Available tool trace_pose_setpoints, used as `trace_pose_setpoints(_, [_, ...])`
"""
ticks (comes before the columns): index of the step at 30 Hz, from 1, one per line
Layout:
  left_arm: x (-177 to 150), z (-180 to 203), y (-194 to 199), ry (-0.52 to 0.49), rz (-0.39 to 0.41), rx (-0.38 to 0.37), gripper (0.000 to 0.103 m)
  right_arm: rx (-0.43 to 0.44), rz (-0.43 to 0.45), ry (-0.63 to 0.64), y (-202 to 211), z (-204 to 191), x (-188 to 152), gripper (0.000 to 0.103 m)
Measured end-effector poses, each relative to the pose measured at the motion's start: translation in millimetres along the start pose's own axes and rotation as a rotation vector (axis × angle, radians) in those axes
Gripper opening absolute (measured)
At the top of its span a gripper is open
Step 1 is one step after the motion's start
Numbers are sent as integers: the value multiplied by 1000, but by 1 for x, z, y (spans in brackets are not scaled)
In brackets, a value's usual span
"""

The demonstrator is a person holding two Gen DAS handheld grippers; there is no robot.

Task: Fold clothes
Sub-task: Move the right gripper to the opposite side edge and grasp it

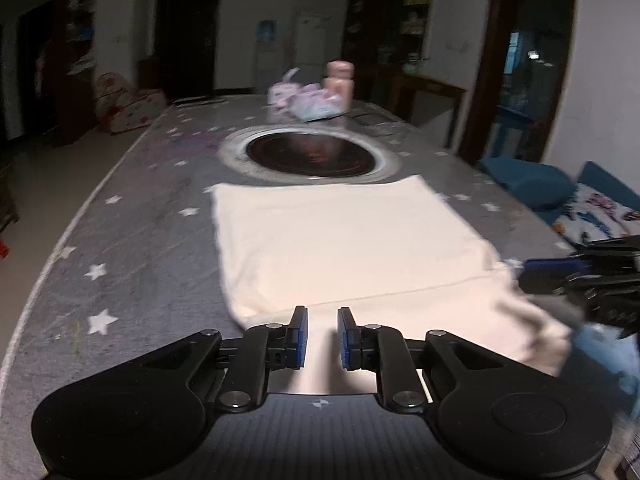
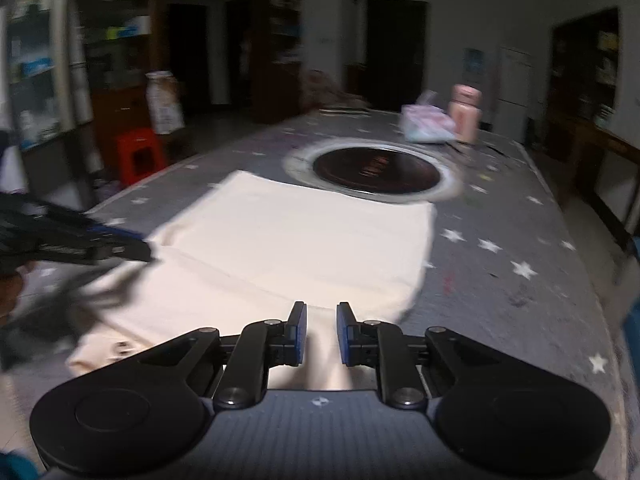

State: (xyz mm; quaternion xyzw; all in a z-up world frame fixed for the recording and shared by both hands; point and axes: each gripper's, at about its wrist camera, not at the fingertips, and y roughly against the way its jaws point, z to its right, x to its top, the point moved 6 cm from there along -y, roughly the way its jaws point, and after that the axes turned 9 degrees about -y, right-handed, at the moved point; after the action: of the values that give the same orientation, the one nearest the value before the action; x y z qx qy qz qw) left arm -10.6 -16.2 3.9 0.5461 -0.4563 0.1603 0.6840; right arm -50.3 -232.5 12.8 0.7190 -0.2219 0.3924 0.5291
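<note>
A cream garment (image 1: 344,240) lies flat on the grey star-patterned table (image 1: 132,248), with a fold line across its near part. My left gripper (image 1: 322,334) is at the garment's near edge, and cloth fills the narrow gap between its blue pads. My right gripper (image 2: 321,332) is at the same near edge further right, its pads also close together with a ridge of cloth (image 2: 324,344) between them. Each gripper shows blurred in the other's view: the right gripper (image 1: 576,280) by a bunched corner, the left gripper (image 2: 80,240) at the cloth's left side.
A round dark hotplate (image 1: 308,156) is set into the table beyond the garment. A pink jar (image 1: 340,80) and a pastel packet (image 1: 308,104) stand at the far end. A red stool (image 2: 140,152) and shelves are on the left, and blue seating (image 1: 536,188) is on the right.
</note>
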Motion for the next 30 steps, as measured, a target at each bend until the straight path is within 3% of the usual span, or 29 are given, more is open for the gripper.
trace_pose_setpoints(4, [-8, 23, 2, -74, -15, -44, 18, 57, -57, 54, -5, -17, -13, 15])
trace_pose_setpoints(8, [-20, 29, -3, -107, -52, -49, 20, 38, -104, 85, -9, -18, -30, 15])
trace_pose_setpoints(14, [-20, 39, 2, -122, -35, -66, 25, 29, -69, 91, 4, -22, -28, 16])
trace_pose_setpoints(24, [-22, 56, -3, -173, -27, -83, 29, 112, -82, 109, -11, -48, -31, 16])
trace_pose_setpoints(30, [-26, 51, 2, -181, -29, -82, 36, 80, -83, 73, -2, -30, -32, 21])
